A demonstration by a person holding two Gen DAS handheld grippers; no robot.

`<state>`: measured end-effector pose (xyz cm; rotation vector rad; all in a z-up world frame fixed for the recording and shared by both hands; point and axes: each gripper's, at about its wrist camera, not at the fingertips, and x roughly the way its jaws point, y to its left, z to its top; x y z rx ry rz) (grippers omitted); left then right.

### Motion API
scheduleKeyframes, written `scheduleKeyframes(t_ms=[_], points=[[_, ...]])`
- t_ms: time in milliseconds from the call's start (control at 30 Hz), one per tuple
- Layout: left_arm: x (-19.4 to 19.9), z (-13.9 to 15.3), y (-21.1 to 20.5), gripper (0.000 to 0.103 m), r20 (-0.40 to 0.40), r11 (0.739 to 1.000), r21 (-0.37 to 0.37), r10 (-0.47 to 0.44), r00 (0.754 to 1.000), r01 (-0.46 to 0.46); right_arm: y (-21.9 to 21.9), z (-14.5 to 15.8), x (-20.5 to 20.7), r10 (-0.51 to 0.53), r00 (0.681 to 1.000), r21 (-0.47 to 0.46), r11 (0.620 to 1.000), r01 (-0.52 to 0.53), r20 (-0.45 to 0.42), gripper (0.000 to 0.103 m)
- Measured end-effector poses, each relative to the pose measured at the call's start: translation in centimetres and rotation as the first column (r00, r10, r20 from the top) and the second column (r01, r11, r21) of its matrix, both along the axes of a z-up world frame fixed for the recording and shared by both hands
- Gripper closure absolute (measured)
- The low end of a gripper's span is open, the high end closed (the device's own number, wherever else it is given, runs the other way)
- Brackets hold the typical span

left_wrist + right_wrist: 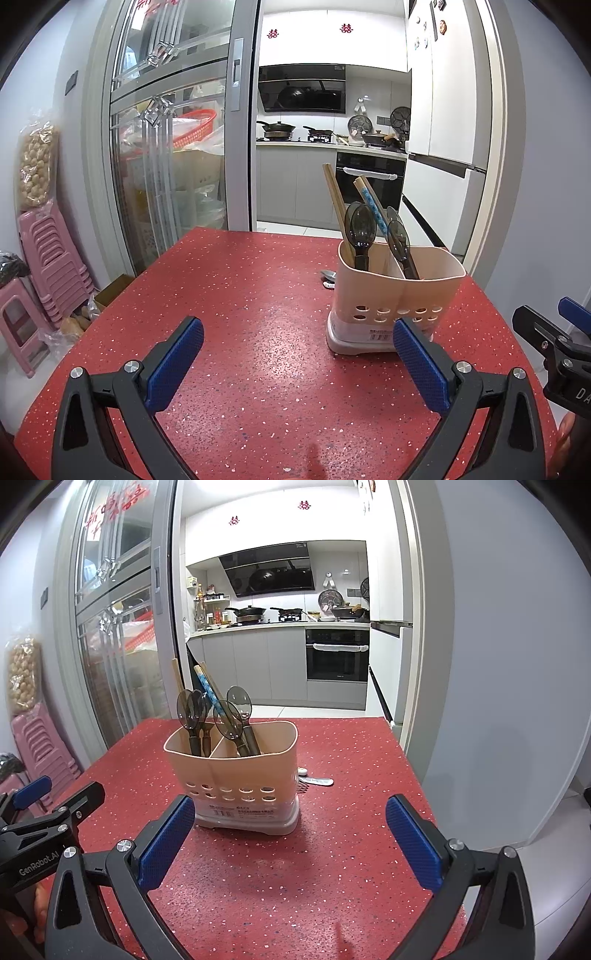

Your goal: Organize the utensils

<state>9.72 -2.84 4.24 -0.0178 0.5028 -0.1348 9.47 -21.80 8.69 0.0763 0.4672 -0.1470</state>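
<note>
Utensil lies flat on the red table behind the beige holder, centre-right of frame, long axis left-right. Right gripper judged nearer; both it and left gripper gape wide, empty. Left view shows only the spoon-like end past the holder's left edge.

The left gripper body, seen at the left edge of the right wrist view, carries white lettering that reads "GenRobot.AI". In the left wrist view the right gripper body shows only the letters "DA" before the frame cuts it off. Two red double-happiness signs are stuck on the white cabinets above the hood. The holder has a base label whose print is too small to read.
</note>
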Motion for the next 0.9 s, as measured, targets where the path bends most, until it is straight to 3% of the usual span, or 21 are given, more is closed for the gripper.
scheduleKeyframes(t_ms=[900], points=[[0.11, -0.08, -0.36, 0.0, -0.006, 1.0, 0.006, -0.001, 1.0, 0.001, 0.25, -0.22, -0.05, 0.004, 1.0, 0.002, 1.0, -0.004, -0.003, 0.0]])
